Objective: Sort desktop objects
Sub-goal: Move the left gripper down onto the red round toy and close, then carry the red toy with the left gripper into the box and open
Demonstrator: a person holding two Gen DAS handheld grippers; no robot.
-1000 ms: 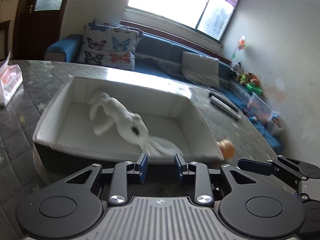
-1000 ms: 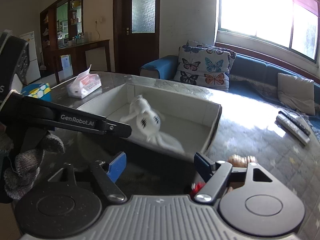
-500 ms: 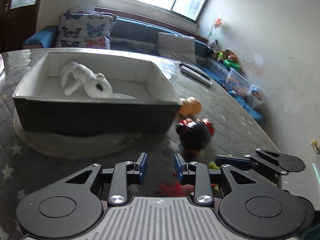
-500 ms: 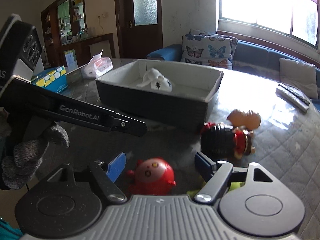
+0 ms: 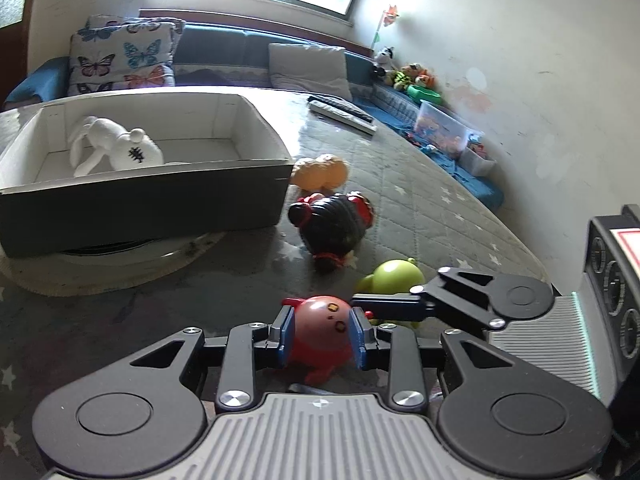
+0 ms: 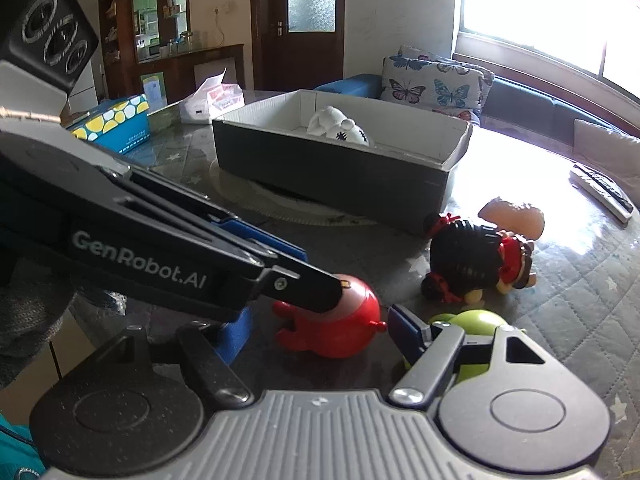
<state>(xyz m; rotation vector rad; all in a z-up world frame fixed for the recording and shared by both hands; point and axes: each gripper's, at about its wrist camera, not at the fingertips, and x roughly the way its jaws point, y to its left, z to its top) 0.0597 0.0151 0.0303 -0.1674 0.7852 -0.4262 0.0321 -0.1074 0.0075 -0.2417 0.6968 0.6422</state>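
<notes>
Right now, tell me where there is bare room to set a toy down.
Free: the box floor right of the white rabbit, and the table between the doll and the remotes. Crowded: near edge, around red toy and green toy.

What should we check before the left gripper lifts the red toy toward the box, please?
1. Red toy sits between the left gripper fingers: ok.
2. Pads pressing the toy firmly: cannot tell.
3. Right gripper open, holding nothing: ok.
4. Right gripper clear of the left one: not ok, its finger lies right beside it.
5. Box has room beside the white plush: ok.
</notes>
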